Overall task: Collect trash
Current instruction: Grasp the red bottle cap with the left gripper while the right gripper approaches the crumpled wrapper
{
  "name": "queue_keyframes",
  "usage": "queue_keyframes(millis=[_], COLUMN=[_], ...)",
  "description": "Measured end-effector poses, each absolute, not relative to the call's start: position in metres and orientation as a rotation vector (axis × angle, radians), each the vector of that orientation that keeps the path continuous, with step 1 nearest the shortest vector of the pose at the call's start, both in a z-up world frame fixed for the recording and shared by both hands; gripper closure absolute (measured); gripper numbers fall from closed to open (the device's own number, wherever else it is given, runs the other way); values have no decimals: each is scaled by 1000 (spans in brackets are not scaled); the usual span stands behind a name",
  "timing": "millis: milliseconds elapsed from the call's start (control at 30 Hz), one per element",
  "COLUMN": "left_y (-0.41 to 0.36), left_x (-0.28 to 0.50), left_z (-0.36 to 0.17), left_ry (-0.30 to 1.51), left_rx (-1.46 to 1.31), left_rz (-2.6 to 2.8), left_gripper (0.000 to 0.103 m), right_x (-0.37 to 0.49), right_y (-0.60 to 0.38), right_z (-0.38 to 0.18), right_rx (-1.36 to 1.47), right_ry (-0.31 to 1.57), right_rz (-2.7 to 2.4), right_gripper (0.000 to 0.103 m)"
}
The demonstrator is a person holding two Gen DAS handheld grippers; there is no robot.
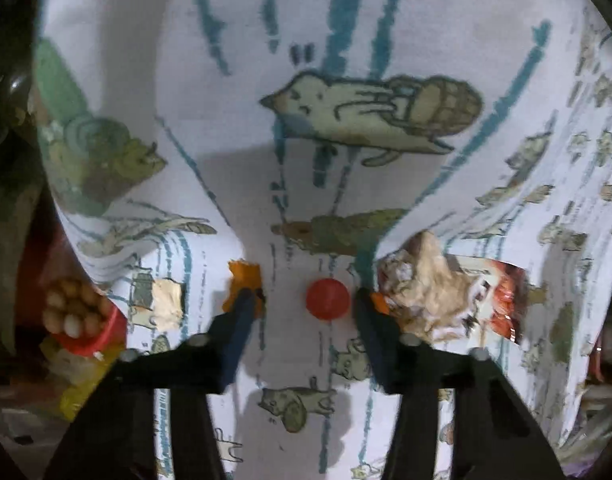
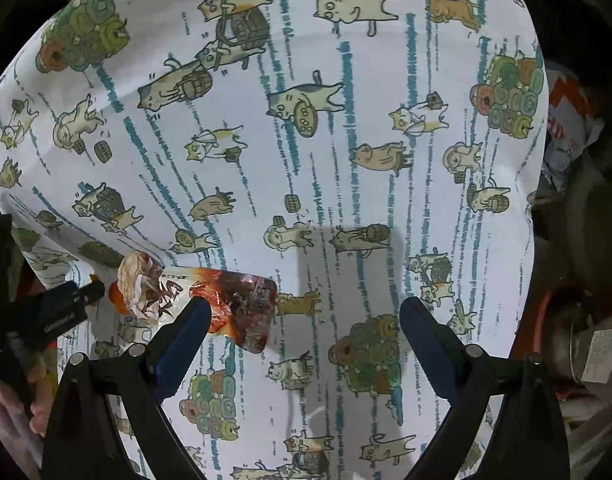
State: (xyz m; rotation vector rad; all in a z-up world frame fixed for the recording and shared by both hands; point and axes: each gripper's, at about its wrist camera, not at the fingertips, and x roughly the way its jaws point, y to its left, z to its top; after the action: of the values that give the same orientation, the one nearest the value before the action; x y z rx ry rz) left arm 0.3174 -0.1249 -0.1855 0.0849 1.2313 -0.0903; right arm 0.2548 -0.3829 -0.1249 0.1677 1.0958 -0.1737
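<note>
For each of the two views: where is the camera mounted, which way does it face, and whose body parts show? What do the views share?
Left wrist: on the left gripper, facing steeply down at the cat-print cloth; red cap between its fingers.
Right wrist: on the right gripper, facing down at the cloth; a hand and the left gripper at left.
Shared: the cloth and the crumpled wrapper.
</note>
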Motion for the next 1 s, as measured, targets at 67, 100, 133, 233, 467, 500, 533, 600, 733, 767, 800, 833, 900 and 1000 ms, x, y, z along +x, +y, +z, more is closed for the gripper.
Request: queue_keyframes(millis=[67,100,133,233,467,500,533,600,733,767,800,833,900,1000], left_y=[-125,-124,-124,-127,-141,-142,-141,-136,-128,-125,-120,-119,-116,-109], left_x=[322,325,327,329,331,331,332,333,331,328,326,323,313,302], left_z=[-191,-195,-199,-207,-218,-218,-218,-220,-218,-214,-211,-206,-195,-174], left_ry=[1251,1266,1275,1293,1310,1313,1312,1334,1340,1333,1330,1325,1309,1262], left_rx=[68,61,63,75,60,46,29,-27,-33,-36,-42,-48,-31,5], left_rz=[-85,-82,-82,-98,-132,-136,-138,-153,-149,-147,-152,-162,-175,-176], left_gripper=[73,73,73,73,52,53,63,77,77,77,77,77,77,77], right_x=[255,255,256,257,261,261,261,262,262,263,263,263,265,268], right_y=[-388,-389,-391,-393,-391,-390,-389,-387,-381,-380,-378,-376,-372,-361], right_z=[-125,-125,-126,-128,-133,-134,-135,-137,-137,-137,-136,-136,-136,-133], right_rx=[174,180,189,196,216,216,215,204,149,142,143,151,177,260], right_ry=[1094,1096,1102,1110,1135,1138,1143,1149,1146,1145,1146,1148,1150,1145], right_rz=[-192,-192,-189,-199,-193,-193,-190,-186,-199,-199,-195,-184,-154,-77], right_gripper=[7,7,7,6,6,6,6,7,6,7,7,6,7,7])
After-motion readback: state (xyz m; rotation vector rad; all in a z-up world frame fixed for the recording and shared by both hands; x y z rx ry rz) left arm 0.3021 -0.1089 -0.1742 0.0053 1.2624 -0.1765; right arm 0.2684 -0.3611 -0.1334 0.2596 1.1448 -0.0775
